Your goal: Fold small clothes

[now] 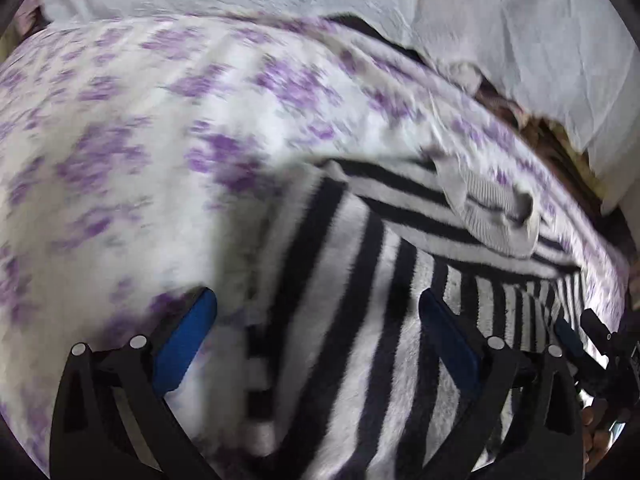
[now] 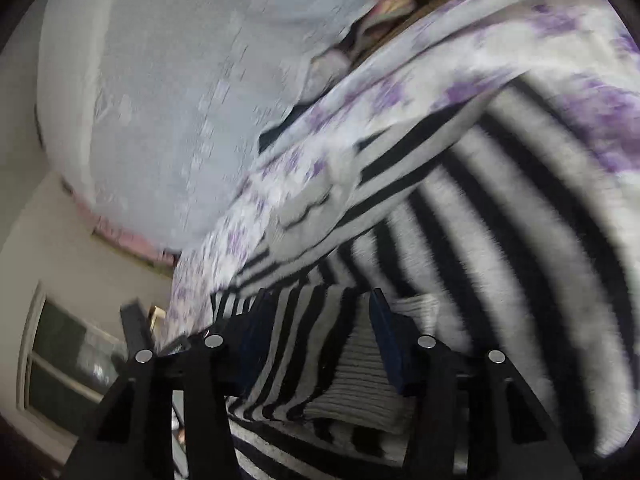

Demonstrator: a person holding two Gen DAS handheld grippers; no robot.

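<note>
My left gripper is spread wide over the sweater; right gripper straddles its hem, not pinching yet.

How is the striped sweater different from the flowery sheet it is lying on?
The striped sweater carries bold black and white bands; the flowery sheet is white with scattered purple blotches. The sweater looks fuzzy and thick, with a ribbed grey cuff; the sheet looks thin and smooth. The sweater covers only part of the bed, while the sheet spreads far beyond it. Both are soft cloth lying rumpled.
</note>
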